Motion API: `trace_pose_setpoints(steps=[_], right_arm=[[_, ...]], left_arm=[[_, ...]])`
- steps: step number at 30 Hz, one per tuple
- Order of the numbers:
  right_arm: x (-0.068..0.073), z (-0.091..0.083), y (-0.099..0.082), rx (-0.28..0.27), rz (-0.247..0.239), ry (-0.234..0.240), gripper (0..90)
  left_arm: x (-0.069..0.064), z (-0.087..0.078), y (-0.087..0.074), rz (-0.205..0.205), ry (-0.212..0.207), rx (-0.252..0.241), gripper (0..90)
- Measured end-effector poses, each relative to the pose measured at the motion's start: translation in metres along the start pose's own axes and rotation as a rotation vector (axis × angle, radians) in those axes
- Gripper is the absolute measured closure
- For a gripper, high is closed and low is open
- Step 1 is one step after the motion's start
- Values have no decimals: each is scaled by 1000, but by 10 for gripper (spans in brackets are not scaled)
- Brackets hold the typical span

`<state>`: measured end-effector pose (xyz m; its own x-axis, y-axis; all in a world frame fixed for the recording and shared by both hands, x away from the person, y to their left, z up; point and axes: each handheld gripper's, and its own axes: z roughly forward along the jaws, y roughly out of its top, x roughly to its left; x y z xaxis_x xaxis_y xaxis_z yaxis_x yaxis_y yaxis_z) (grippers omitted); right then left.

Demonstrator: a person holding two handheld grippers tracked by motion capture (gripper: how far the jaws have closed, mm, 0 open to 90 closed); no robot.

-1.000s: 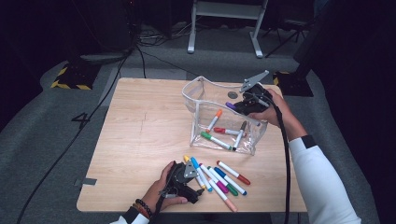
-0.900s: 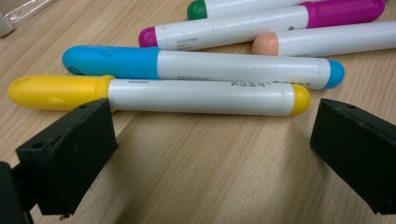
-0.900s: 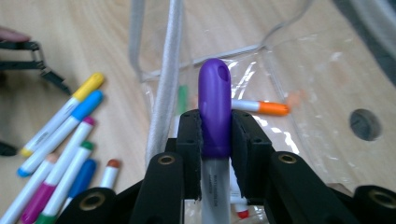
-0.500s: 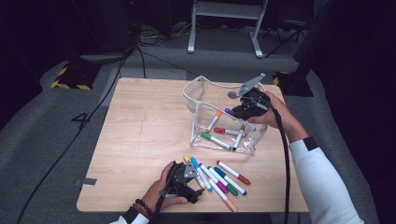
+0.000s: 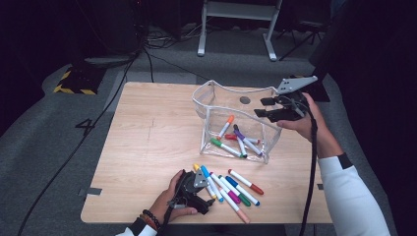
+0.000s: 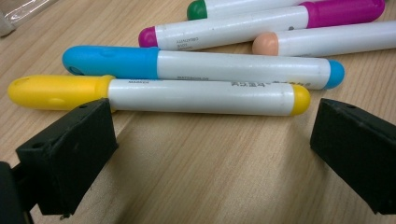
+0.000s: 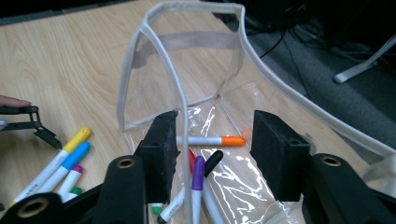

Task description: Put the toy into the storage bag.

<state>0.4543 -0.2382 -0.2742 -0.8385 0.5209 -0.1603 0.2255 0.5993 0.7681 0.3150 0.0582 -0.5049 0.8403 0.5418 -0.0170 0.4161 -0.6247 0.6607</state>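
Small grey print runs along the barrels of the yellow marker (image 6: 159, 95) and blue marker (image 6: 201, 66) but is too blurred to read, and the purple and black markers inside the clear pouch (image 5: 236, 120) are half hidden behind the right tongs (image 7: 212, 140). The left tongs (image 6: 210, 140) rest spread and empty on the surface (image 5: 147, 132), just before the yellow marker at the near edge. The right tongs, whose jaws have just been opening, hold nothing and have lifted back from inside the pouch to its right rim since a second ago.
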Motion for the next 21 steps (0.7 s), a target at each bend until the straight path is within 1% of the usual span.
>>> trace_pose_setpoints(steps=[2,5,7,8,9,11,12,14,16,17,18,19,20,21], right_arm=[[5,-12,-5,-28,-12,-3,471],[12,-29,-15,-71,-3,-1,447],[18,-39,-25,-86,-11,-13,421],[21,-45,-31,-108,-7,4,417],[24,-49,-39,-134,4,32,415],[31,-55,-55,-151,10,29,408],[36,-57,-63,-152,3,30,408],[46,-61,-79,-141,-13,12,407],[55,-61,-96,-127,-15,19,406],[59,-60,-105,-116,-20,1,406],[63,-58,-115,-115,-11,2,406],[66,-55,-124,-102,1,15,405],[70,-53,-133,-91,-3,4,404],[74,-50,-143,-88,6,-2,405]], left_arm=[[0,0,0,0,0,0,5],[0,0,0,0,0,0,5],[0,0,0,0,0,0,5],[0,0,0,-1,0,0,5],[0,0,0,-1,0,-1,5],[0,0,0,0,0,-1,5],[0,0,0,-1,0,-1,5],[0,0,0,0,0,0,5],[0,0,0,0,0,0,5],[0,0,0,0,0,0,5],[0,0,0,1,0,0,5],[0,0,0,1,0,0,5],[0,0,0,1,0,0,5],[0,0,0,0,0,0,5]])
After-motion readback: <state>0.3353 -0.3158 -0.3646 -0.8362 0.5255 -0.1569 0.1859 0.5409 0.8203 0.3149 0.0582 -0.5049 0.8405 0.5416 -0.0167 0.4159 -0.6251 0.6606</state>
